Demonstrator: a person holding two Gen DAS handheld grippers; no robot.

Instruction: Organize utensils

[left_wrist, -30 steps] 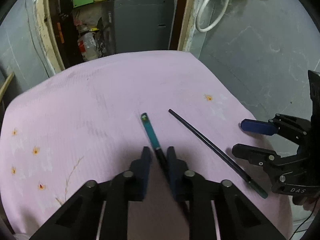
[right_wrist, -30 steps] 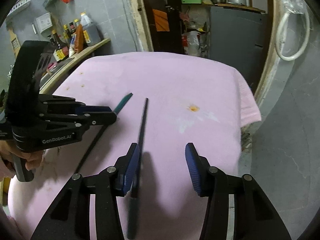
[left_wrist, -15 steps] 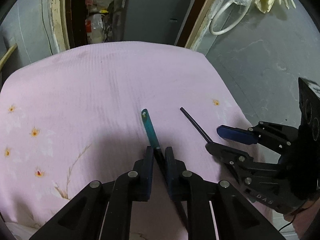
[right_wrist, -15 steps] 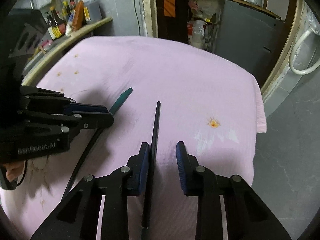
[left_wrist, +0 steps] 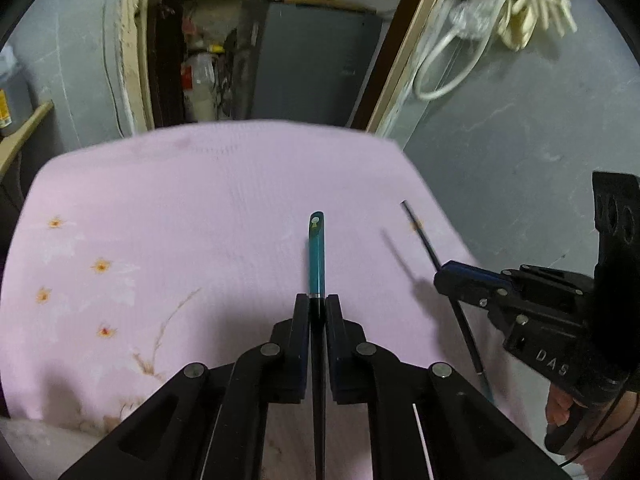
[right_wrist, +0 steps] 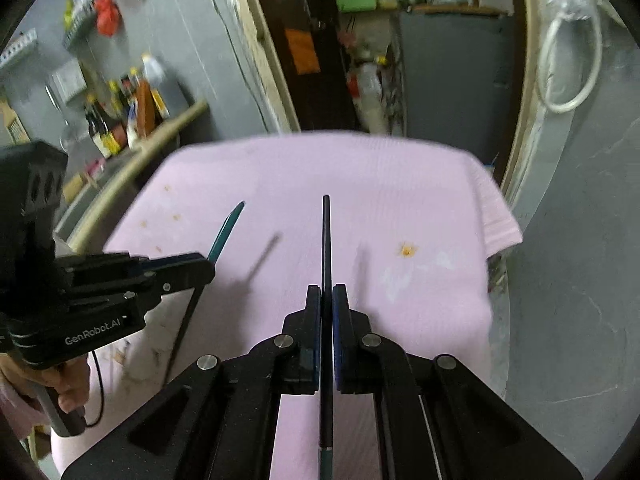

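Chopsticks: two in view, one per gripper; grippers: two, each held in a person's hand. The left gripper (left_wrist: 318, 310) is clamped on the first chopstick (left_wrist: 316, 256), pads pressed against its dark shaft just behind the teal section. This chopstick's long axis runs straight forward along the fingers, teal end pointing away from the camera, with the dark remainder passing back between the fingers toward the lens. The right gripper (right_wrist: 327, 300) is clamped on the second chopstick (right_wrist: 326, 240), a dark stick whose long axis likewise runs along the fingers; its dark tip points forward, and a teal end shows near the bottom edge of the right wrist view. Both chopsticks sit above the pink cloth (left_wrist: 180, 208), each casting a separate shadow on it, so neither rests on the surface. In the left wrist view the second chopstick lies to the right of the first, well apart. Small orange flower prints mark the cloth. Beyond the cloth stand a grey cabinet (left_wrist: 312, 56) and, in the right wrist view, a shelf of bottles (right_wrist: 120, 116).
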